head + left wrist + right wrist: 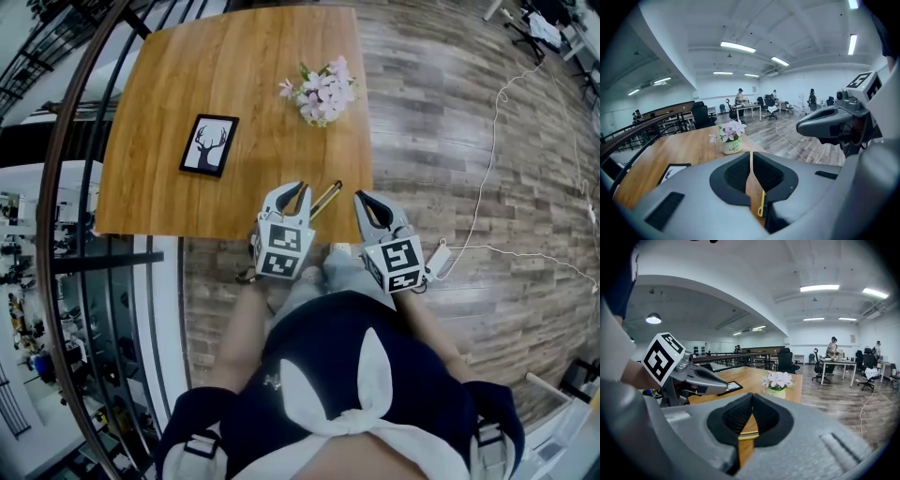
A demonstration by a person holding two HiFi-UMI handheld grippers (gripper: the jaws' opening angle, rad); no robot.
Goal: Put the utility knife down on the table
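The utility knife (325, 200) lies on the desk (216, 75), just beyond and between the left gripper (301, 187) and right gripper (359, 196). Both are closed and empty, so the task looks done.

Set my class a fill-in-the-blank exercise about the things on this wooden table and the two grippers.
The utility knife lies on the wooden ____, near its edge.
The framed picture shows a ____ head with antlers.
The potted flowers are ____.
The left gripper and right gripper both have jaws ____.
Missing words: table; deer; pink; shut.
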